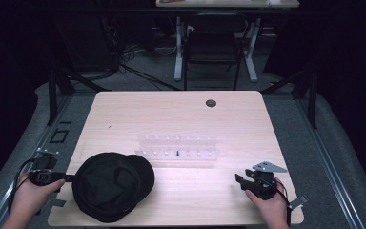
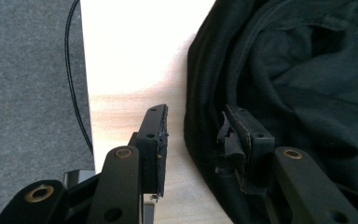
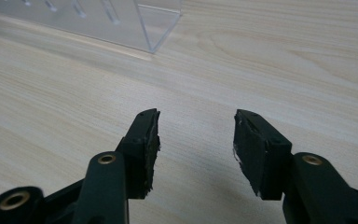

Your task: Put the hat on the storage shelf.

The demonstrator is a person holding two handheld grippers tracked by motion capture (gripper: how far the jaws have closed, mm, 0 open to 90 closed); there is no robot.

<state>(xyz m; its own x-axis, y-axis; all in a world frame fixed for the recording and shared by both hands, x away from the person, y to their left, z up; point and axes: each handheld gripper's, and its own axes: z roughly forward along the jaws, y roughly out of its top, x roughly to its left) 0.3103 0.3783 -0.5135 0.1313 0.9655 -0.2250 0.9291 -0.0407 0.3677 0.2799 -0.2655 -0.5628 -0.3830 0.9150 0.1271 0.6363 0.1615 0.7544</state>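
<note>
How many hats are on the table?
1. The black hat lies on the near left part of the wooden table, just in front of the clear plastic rack. The left gripper is at its edge. Nothing seems hidden underneath, though I can't be sure.

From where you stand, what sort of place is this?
Probably a lab or recording studio: black curtains around a lone wooden table, hand-held grippers trailing cables, left gripper at a black cap.

Clear rack (image 1: 177, 148), wooden table (image 1: 181, 114)
</note>
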